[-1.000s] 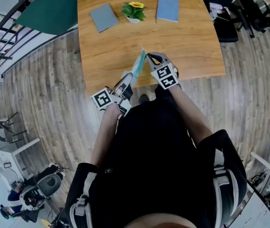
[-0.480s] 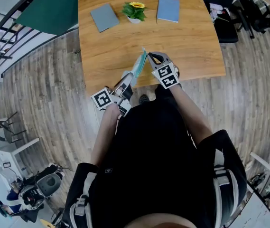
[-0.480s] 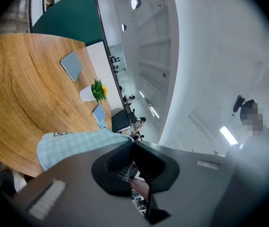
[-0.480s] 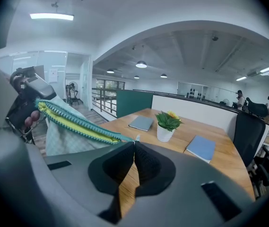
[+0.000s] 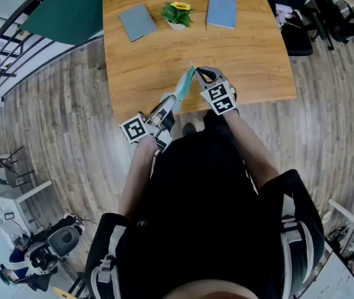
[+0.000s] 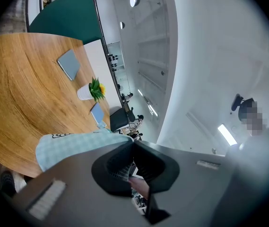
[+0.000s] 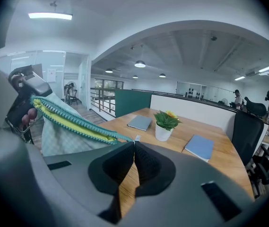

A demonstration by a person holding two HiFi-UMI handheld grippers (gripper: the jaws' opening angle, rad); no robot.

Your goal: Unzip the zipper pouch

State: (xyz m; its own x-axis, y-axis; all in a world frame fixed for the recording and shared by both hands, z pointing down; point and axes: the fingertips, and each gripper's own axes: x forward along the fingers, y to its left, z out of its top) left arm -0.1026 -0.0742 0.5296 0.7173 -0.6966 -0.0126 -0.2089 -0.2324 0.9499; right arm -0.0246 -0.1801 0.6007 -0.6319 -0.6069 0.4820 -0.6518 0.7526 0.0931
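Note:
A light teal checked zipper pouch (image 5: 183,86) hangs stretched between both grippers above the near edge of the wooden table (image 5: 251,61). My left gripper (image 5: 168,103) is shut on the pouch's lower end, and its fabric (image 6: 73,144) shows just left of the jaws (image 6: 133,144). My right gripper (image 5: 195,73) is shut on the zipper pull at the upper end. In the right gripper view the teal zipper teeth (image 7: 73,119) stand parted, showing yellow lining, and run from the left gripper (image 7: 24,91) down to the jaws (image 7: 134,144).
On the table's far side lie two blue-grey notebooks (image 5: 136,22) (image 5: 220,12) with a small potted plant with a yellow flower (image 5: 176,14) between them. A black office chair (image 5: 298,37) stands at the table's right, a green divider (image 5: 65,11) at its left.

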